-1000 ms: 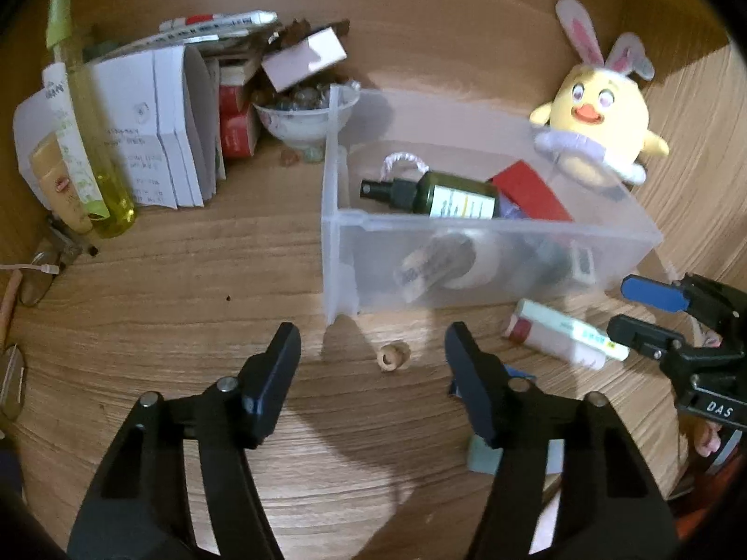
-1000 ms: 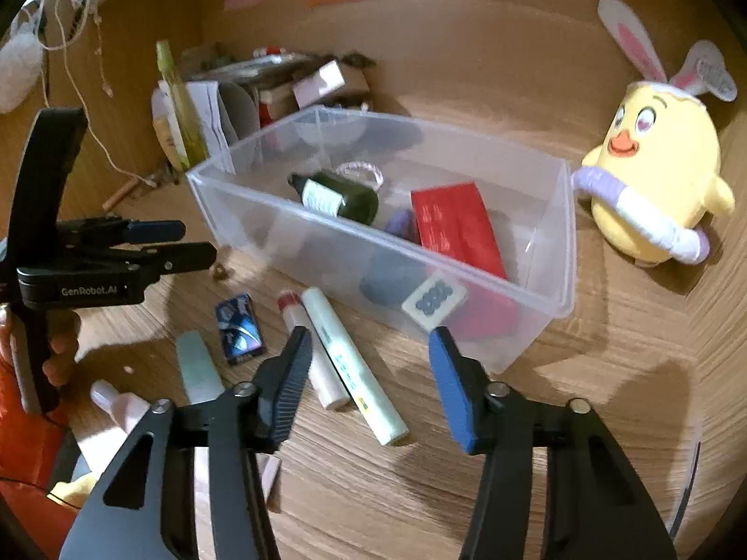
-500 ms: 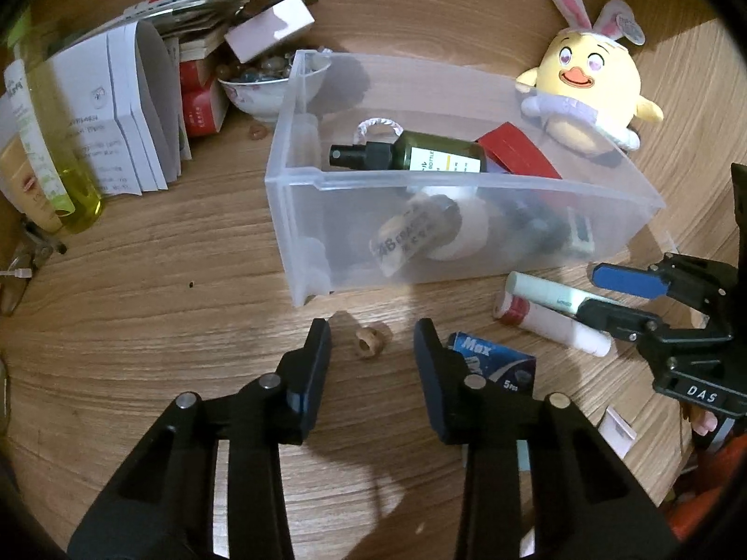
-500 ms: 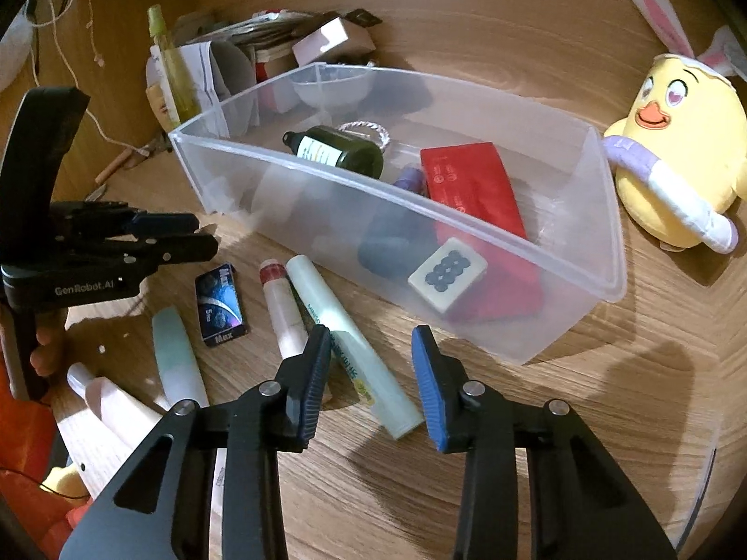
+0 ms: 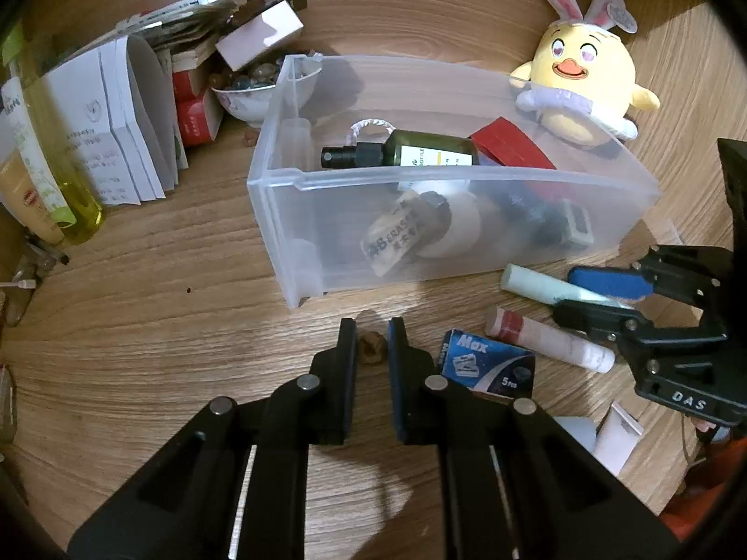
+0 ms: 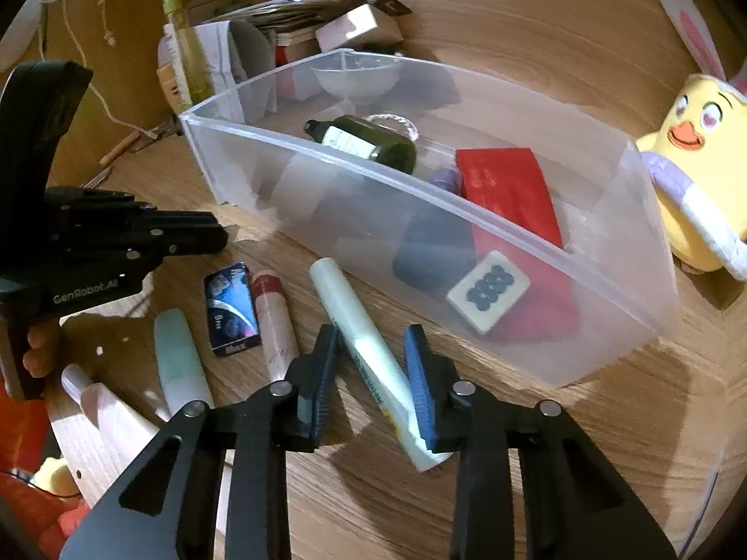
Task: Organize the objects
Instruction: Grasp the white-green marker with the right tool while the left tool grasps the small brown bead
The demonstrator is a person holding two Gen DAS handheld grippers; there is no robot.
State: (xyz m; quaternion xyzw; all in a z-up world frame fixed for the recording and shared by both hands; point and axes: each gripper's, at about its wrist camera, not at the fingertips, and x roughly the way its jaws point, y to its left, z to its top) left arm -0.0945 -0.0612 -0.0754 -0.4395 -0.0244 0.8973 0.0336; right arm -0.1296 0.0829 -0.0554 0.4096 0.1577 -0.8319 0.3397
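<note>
Wood desk (image 5: 140,326); clear bin (image 5: 467,214) mid-desk holds a green bottle (image 5: 420,154). Right gripper (image 6: 373,350) jaws part-spread around pale green tube (image 6: 359,326) lying before the bin. Left gripper (image 5: 372,340) jaws nearly shut, pinching small brown bead (image 5: 372,347) on the desk.

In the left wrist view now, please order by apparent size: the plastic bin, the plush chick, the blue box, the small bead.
1. plastic bin
2. plush chick
3. blue box
4. small bead
The box lies nearer the camera.
</note>
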